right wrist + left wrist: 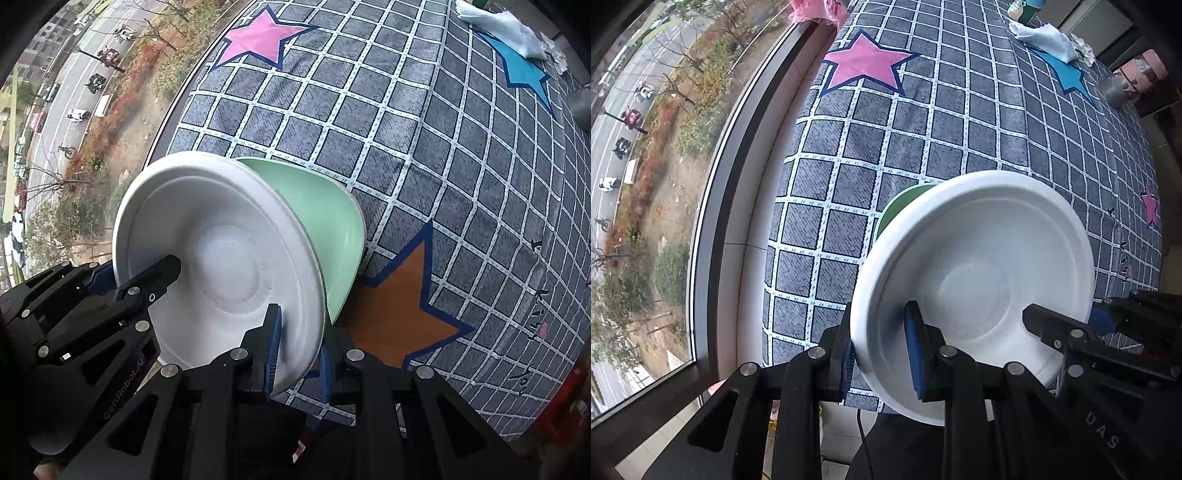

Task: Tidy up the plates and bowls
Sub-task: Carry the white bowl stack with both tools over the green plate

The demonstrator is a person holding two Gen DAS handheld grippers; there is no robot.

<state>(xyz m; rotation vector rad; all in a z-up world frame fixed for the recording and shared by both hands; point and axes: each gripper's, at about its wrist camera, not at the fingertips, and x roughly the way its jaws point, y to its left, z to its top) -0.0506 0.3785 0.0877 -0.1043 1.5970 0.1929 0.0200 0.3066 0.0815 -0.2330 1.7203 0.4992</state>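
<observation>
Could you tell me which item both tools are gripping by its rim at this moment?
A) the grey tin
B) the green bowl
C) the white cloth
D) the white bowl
D: the left tool and the right tool each pinch opposite edges of the white bowl, while the green bowl sits behind it with no finger on it.

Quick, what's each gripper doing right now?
Left gripper: shut on the white bowl rim.
Right gripper: shut on the same bowl's opposite rim.
</observation>
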